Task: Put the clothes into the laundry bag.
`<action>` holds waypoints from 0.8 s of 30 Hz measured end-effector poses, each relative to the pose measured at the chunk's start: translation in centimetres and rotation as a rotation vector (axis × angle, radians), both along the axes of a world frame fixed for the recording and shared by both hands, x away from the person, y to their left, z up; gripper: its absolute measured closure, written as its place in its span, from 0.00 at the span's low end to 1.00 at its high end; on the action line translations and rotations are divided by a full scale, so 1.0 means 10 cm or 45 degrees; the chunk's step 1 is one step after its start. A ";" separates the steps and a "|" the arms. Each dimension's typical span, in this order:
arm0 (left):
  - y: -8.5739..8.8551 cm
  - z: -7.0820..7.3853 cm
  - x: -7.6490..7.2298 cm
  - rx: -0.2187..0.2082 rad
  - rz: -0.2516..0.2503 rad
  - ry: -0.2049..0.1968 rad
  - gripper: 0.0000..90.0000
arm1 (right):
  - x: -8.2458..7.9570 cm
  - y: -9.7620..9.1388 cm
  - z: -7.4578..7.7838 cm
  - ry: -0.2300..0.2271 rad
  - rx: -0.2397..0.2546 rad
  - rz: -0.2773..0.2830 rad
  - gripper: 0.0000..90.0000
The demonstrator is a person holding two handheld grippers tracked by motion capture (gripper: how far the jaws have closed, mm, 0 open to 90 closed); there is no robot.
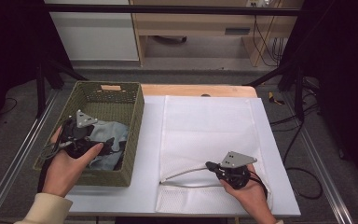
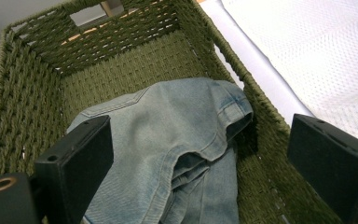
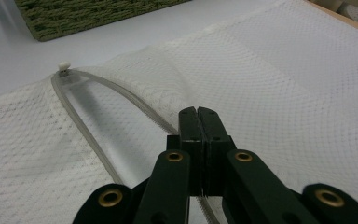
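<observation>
White tabletop (image 1: 149,140) with a wooden far edge, dark floor and pale cabinets behind; no legible writing anywhere. Left of frame, green woven basket (image 1: 133,140) holding folded blue jeans (image 2: 177,140), directly under the left gripper (image 2: 200,158), jaws wide apart above the denim. Centre right, flat white mesh laundry bag (image 1: 209,126), its unzipped edge (image 3: 121,95) clamped and lifted in the closed right gripper (image 3: 199,114), lower right.

A white-topped table (image 1: 149,140) (wooden edge at the back) carries a green woven basket (image 1: 133,135) beside a white mesh laundry bag (image 1: 205,130).
</observation>
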State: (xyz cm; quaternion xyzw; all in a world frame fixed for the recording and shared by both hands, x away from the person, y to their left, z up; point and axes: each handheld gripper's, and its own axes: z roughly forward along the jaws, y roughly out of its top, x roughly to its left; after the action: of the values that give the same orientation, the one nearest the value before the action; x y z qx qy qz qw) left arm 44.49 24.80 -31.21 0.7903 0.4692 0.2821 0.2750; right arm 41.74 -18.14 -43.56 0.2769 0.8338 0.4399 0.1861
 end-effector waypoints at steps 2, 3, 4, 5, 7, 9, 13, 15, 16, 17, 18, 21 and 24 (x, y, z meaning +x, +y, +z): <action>0.02 0.01 0.01 0.002 0.000 0.003 0.07 | 0.00 0.00 0.00 -0.001 0.000 0.002 1.00; 0.03 0.02 0.01 0.005 0.001 0.006 0.07 | 0.00 0.00 0.00 0.000 -0.001 0.002 1.00; 0.04 0.02 0.02 0.008 0.003 0.010 0.07 | 0.00 0.00 0.00 0.000 -0.001 0.002 1.00; 0.05 0.02 0.02 0.006 0.006 0.010 0.07 | 0.00 0.00 0.00 0.001 -0.001 0.002 1.00; 0.08 0.02 0.03 0.003 0.015 0.013 0.07 | 0.00 0.00 0.00 0.001 -0.001 0.003 1.00; 0.11 0.02 0.04 -0.001 0.024 0.012 0.07 | 0.00 0.00 0.00 0.001 -0.001 0.003 1.00; 0.16 0.02 0.05 -0.008 0.038 0.021 0.07 | 0.00 -0.01 0.00 -0.001 0.002 0.004 1.00; 0.19 0.01 0.06 -0.010 0.042 0.026 0.07 | 0.01 -0.01 0.00 0.001 0.002 0.004 1.00; 0.20 0.01 0.07 -0.009 0.044 0.028 0.07 | 0.01 -0.01 0.00 0.001 0.001 0.003 1.00; 0.21 0.01 0.07 -0.010 0.049 0.025 0.07 | 0.01 -0.01 0.00 0.001 0.001 0.004 1.00; 0.22 0.00 0.08 -0.009 0.054 0.025 0.07 | 0.01 -0.01 0.00 0.002 0.001 0.004 1.00; 0.25 -0.02 0.13 -0.014 0.061 0.037 0.07 | 0.01 -0.01 0.00 0.004 0.002 0.005 1.00; 0.27 -0.07 0.19 -0.008 0.070 0.051 0.07 | 0.01 -0.01 0.00 0.006 0.002 0.007 1.00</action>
State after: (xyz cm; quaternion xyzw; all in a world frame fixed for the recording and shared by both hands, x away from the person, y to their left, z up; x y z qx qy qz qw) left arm 46.41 27.47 -31.88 0.7817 0.4969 0.2722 0.2605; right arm 41.85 -18.23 -43.61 0.2760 0.8346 0.4405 0.1827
